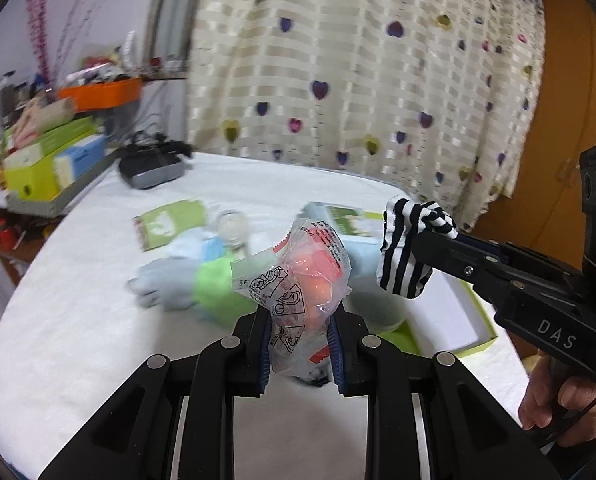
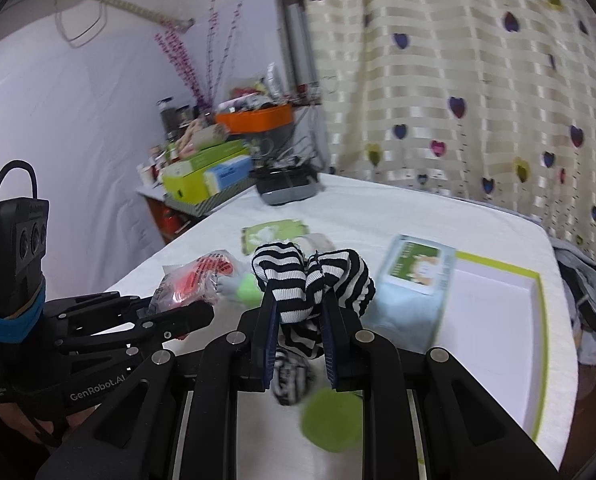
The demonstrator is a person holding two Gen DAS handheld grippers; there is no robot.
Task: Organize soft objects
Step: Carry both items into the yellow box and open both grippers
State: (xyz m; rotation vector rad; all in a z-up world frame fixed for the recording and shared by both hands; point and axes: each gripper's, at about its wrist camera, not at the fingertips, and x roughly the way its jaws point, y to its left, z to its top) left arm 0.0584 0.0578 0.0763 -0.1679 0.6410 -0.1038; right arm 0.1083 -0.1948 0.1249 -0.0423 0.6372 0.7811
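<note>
My left gripper (image 1: pixel 300 316) is shut on a clear plastic bag (image 1: pixel 302 276) with red-orange contents, held above the white table. To its right, my right gripper (image 1: pixel 420 250) is shut on a black-and-white striped cloth (image 1: pixel 402 264). The right wrist view shows that gripper (image 2: pixel 300 304) pinching the striped cloth (image 2: pixel 310 276), which bunches above the fingers and hangs below them. A green ball (image 2: pixel 332 420) shows blurred under it. The left gripper (image 2: pixel 202 312) with the bag (image 2: pixel 194 280) is at the left. A grey and green soft thing (image 1: pixel 186 284) lies on the table.
A white box with a green rim (image 2: pixel 538 320) lies open at the table's right, a light blue pack (image 2: pixel 406 312) beside it. A green card (image 2: pixel 274 232) lies farther back. A dark device (image 1: pixel 150 168) and stacked boxes (image 1: pixel 38 160) stand far left. A curtain hangs behind.
</note>
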